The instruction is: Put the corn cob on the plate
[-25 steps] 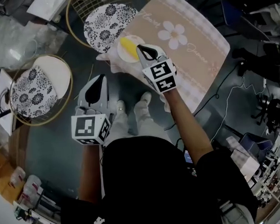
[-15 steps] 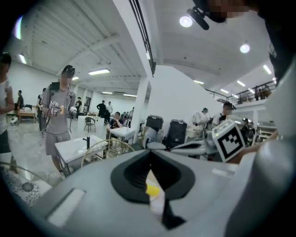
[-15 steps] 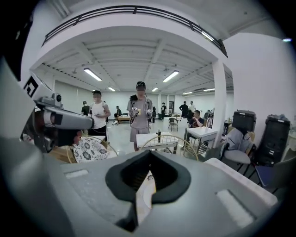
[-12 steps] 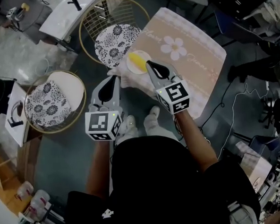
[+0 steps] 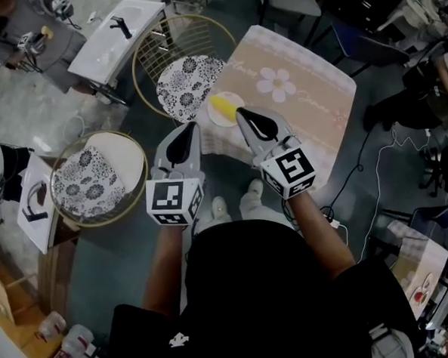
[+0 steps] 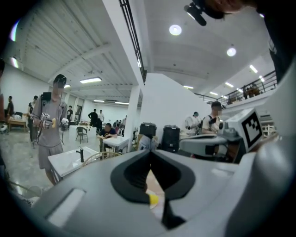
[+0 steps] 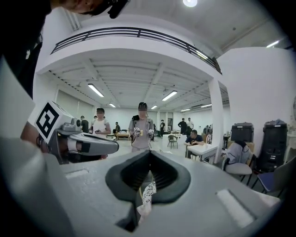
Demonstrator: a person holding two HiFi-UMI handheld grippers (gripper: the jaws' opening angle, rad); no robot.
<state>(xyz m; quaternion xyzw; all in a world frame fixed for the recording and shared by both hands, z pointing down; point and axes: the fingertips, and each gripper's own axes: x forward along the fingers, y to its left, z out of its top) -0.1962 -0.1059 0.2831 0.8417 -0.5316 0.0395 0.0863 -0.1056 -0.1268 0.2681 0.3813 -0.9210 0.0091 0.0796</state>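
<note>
Sitting on a small white plate (image 5: 214, 119), the corn cob (image 5: 222, 104) is yellow and lies across the plate's far half. The plate is on the flower-print tablecloth (image 5: 311, 116), right at the table's left edge by the near-left corner. Just left of it is a gold wire chair (image 5: 147, 62) holding a floral cushion (image 5: 186, 84). A second wire chair (image 5: 127, 146), near left, holds another floral cushion (image 5: 86, 183). A white sink unit (image 5: 106, 49) with a black faucet is far left; the basin looks empty.

Left gripper (image 5: 186, 134) has its jaws pressed together with nothing between them. It is raised over the gap between the chair and the table corner. Right gripper (image 5: 247, 119) is also pressed together and empty, raised just near-right of the plate and clear of the corn.

Dark floor (image 5: 108, 257) is open on the near left between the second chair and the person's shoes (image 5: 252, 196). Cables (image 5: 364, 177) trail on the floor to the right of the table.
</note>
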